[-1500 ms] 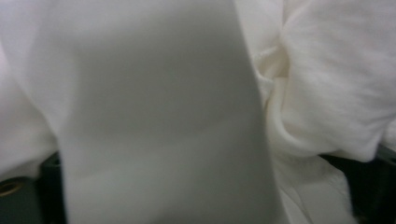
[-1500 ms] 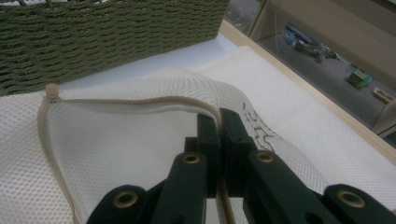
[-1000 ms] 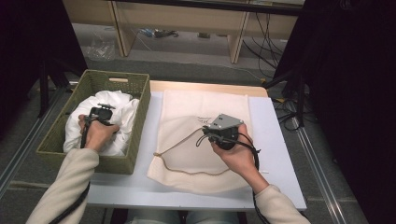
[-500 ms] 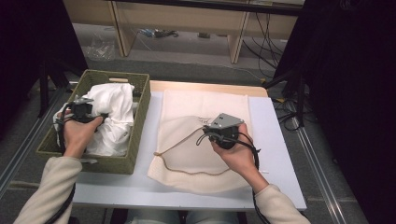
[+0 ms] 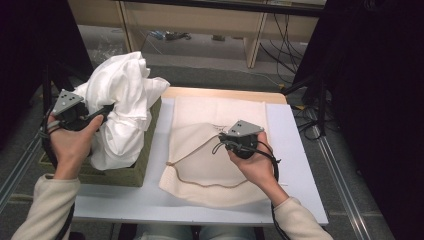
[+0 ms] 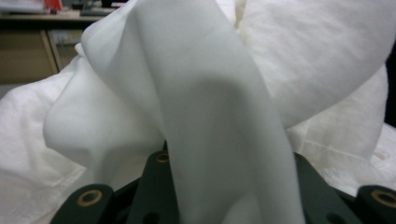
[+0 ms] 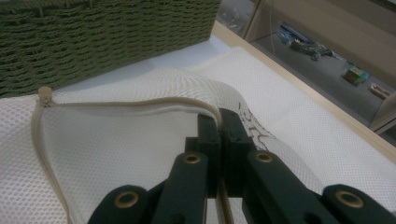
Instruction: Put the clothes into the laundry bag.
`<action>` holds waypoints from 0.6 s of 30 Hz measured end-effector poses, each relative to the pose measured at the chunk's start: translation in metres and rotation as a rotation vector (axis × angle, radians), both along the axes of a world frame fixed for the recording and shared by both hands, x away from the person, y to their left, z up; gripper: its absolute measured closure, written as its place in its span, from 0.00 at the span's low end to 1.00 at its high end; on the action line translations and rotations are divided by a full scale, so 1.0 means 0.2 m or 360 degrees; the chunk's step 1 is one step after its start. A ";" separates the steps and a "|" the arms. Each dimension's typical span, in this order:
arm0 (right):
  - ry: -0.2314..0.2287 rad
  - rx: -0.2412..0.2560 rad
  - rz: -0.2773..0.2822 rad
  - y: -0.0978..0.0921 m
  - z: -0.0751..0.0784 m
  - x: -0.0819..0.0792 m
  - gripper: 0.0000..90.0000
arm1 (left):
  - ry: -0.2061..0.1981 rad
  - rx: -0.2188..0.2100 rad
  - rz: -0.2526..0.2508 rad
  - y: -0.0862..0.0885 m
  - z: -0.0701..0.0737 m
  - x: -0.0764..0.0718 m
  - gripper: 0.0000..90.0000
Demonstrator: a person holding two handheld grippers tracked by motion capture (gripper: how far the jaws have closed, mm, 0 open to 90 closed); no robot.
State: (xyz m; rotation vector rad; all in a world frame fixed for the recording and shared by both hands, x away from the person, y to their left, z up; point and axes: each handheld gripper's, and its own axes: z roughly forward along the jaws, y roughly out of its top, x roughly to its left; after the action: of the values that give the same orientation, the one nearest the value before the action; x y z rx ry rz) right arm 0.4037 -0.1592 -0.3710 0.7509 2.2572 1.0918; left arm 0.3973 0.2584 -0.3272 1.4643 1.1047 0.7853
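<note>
A white cloth point(image 5: 122, 107) hangs bunched above the green woven basket point(image 5: 120, 172) at the table's left, its lower end still inside the basket. My left gripper point(image 5: 106, 109) is shut on a fold of it and holds it up; in the left gripper view the white cloth point(image 6: 210, 116) drapes up from between the jaws of that gripper point(image 6: 231, 205). A cream mesh bag point(image 5: 220, 165) lies flat mid-table. My right gripper point(image 5: 222, 140) is shut on its zipper edge point(image 7: 140, 103), lifting the top layer at the right gripper point(image 7: 219, 128).
The white table point(image 5: 300, 170) has bare room to the right of the bag. The basket wall point(image 7: 93, 37) stands close to the bag's open mouth. Shelving and cables sit on the floor beyond the far edge.
My left gripper rose and drew back leftward, pulling the white cloth up out of the basket. The right gripper stayed on the bag's edge.
</note>
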 end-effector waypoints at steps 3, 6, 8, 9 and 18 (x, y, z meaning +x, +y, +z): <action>-0.0033 -0.0003 0.0000 0.00 0.01 0.00 0.99 | -0.0081 -0.0001 -0.0083 -0.05 0.08 -0.09 0.79; -0.0019 0.0007 -0.0007 0.00 0.01 0.00 0.99 | -0.0103 -0.0033 -0.0169 -0.08 0.13 -0.15 0.79; -0.0004 0.0012 0.0002 0.00 0.01 0.00 0.99 | -0.0100 -0.0084 -0.0244 -0.10 0.16 -0.19 0.79; -0.0004 0.0012 0.0002 0.00 0.01 0.00 0.99 | -0.0100 -0.0084 -0.0244 -0.10 0.16 -0.19 0.79; -0.0020 0.0018 -0.0018 -0.01 0.01 0.00 0.99 | -0.0173 -0.0084 -0.0512 -0.24 0.25 -0.36 0.80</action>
State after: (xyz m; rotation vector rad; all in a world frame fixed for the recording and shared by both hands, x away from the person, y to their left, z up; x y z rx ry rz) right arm 0.4039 -0.1609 -0.3684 0.7587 2.2355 1.1023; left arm 0.3251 0.2113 -0.2771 1.4894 0.7769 0.5962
